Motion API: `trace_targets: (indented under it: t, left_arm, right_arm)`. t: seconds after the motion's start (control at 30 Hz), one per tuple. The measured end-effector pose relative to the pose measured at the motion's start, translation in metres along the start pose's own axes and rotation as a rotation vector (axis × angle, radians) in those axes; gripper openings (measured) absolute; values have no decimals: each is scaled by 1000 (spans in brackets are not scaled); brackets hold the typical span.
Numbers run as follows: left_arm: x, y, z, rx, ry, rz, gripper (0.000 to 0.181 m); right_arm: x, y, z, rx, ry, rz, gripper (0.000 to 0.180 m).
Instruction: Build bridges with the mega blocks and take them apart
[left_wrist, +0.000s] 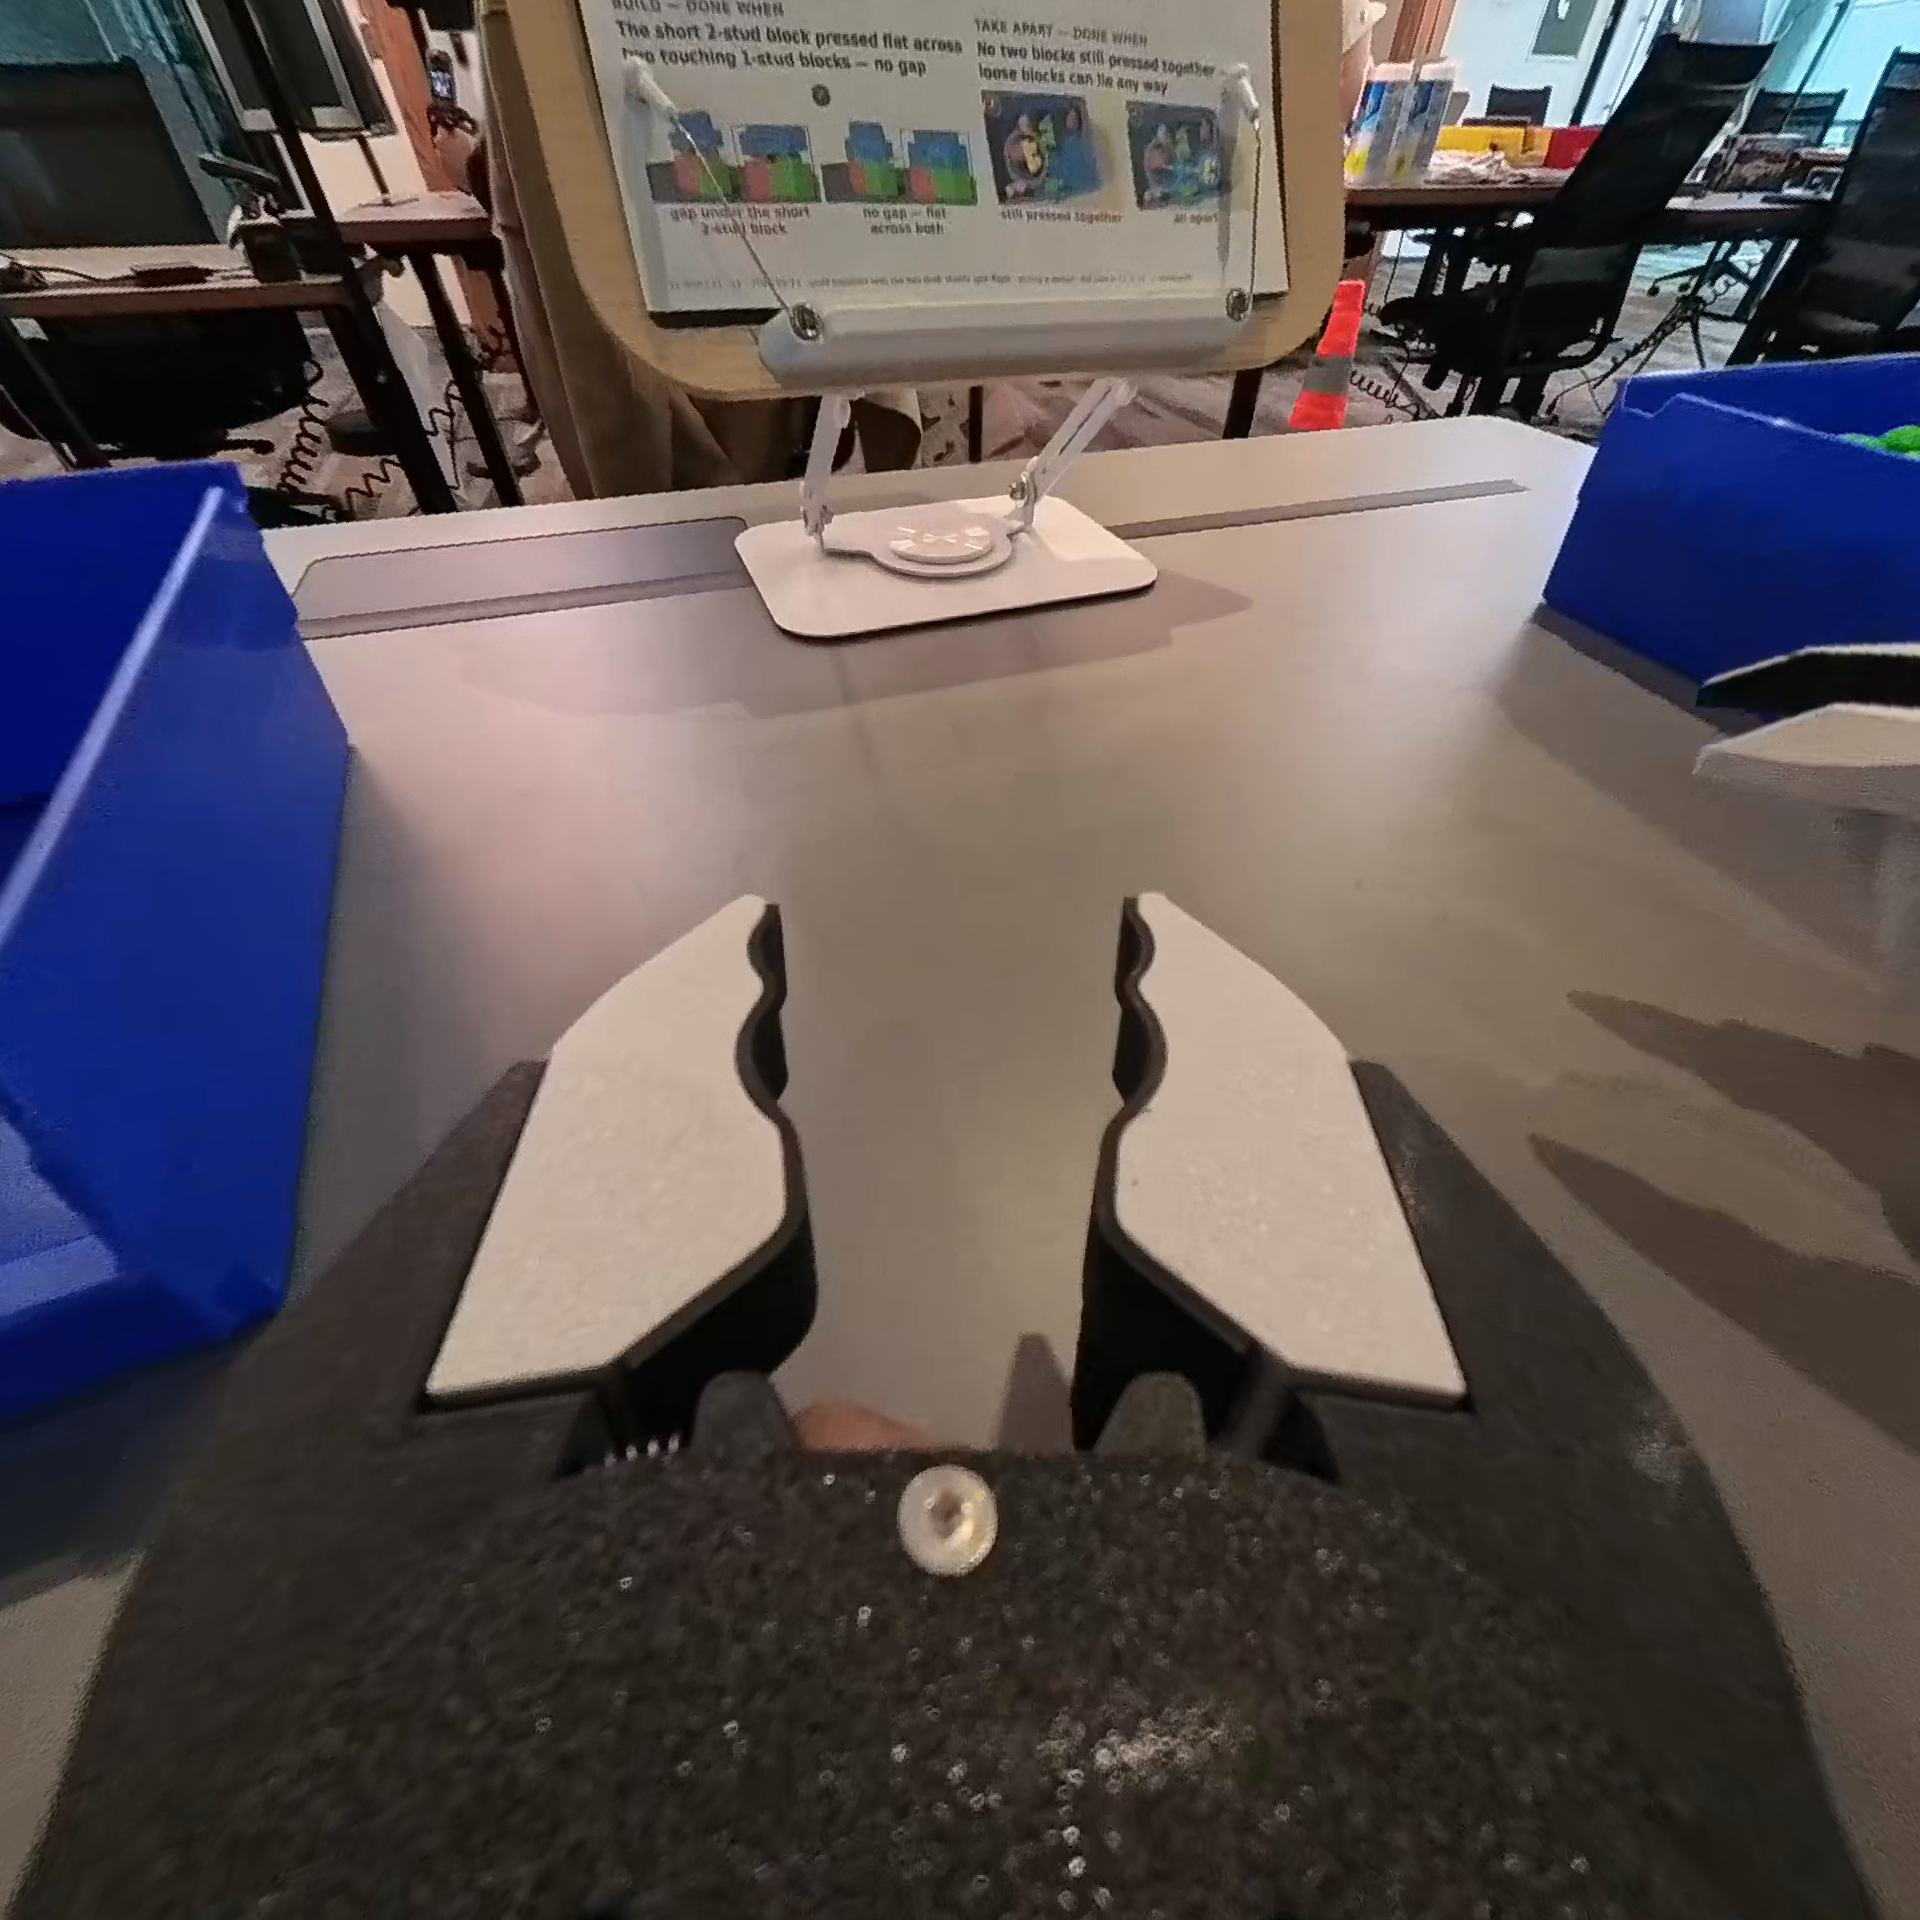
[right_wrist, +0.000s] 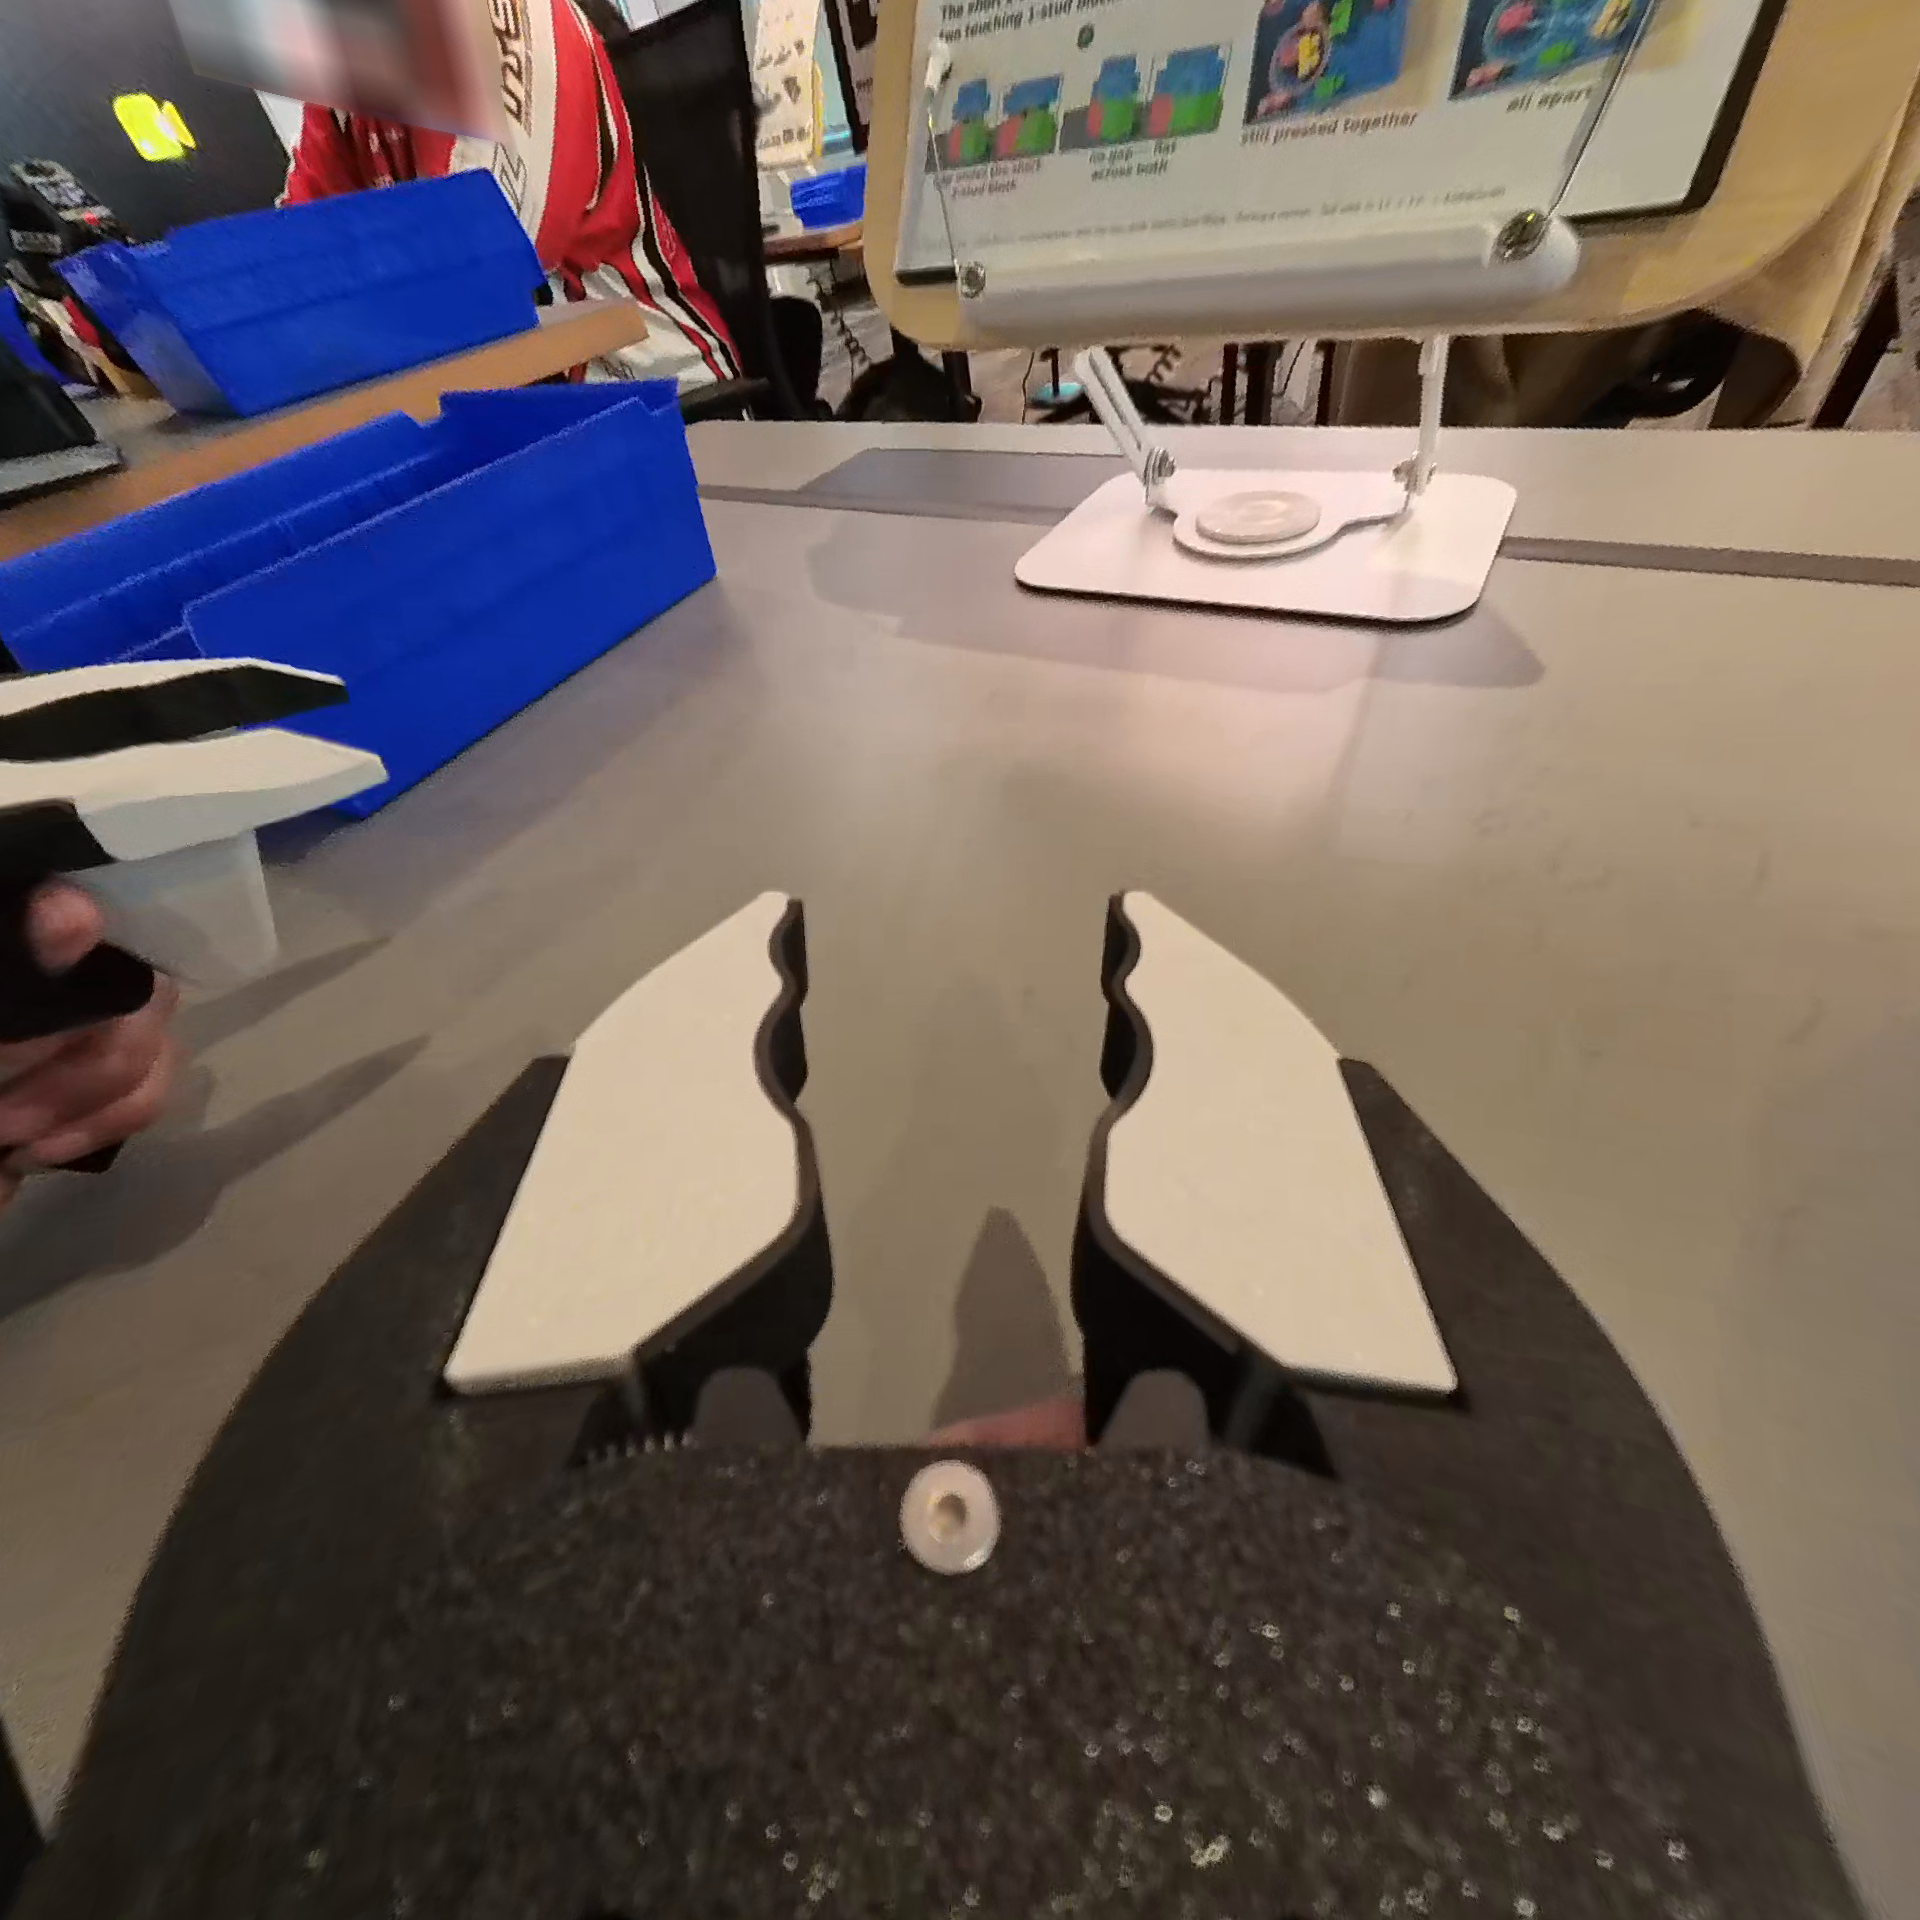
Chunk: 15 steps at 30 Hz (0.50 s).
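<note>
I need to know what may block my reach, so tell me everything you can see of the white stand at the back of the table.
The white stand looks like painted metal. Its flat base with rounded corners lies on the grey table, with a round hinge disc on top. Two thin arms rise to a tilted tray holding a printed sheet under clear plastic.

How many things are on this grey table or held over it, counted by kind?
Blue bins: 2, the left bin and the right bin.
Claws: 2, the left claw and the right claw, both open and empty.
White stand holding a printed card: 1.
Total: 5.
</note>
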<state>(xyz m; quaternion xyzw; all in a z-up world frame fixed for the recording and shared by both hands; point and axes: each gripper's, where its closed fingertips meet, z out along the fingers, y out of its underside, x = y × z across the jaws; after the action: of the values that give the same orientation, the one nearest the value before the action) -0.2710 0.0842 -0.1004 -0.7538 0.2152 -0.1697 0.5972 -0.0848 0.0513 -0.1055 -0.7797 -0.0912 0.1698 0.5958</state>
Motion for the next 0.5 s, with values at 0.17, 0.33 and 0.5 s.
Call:
trace_targets:
  t: [0.17,0.33,0.5]
  left_arm:
    - [5,7,2,-16,10,25,61]
    - [11,9,2,-25,35,12,60]
    - [13,11,5,-37,51,11,60]
  right_arm:
    - [-4,7,1,-28,-13,-6,55]
    - [-7,7,0,-37,-18,-18,55]
    - [-10,9,0,-50,-25,-29,55]
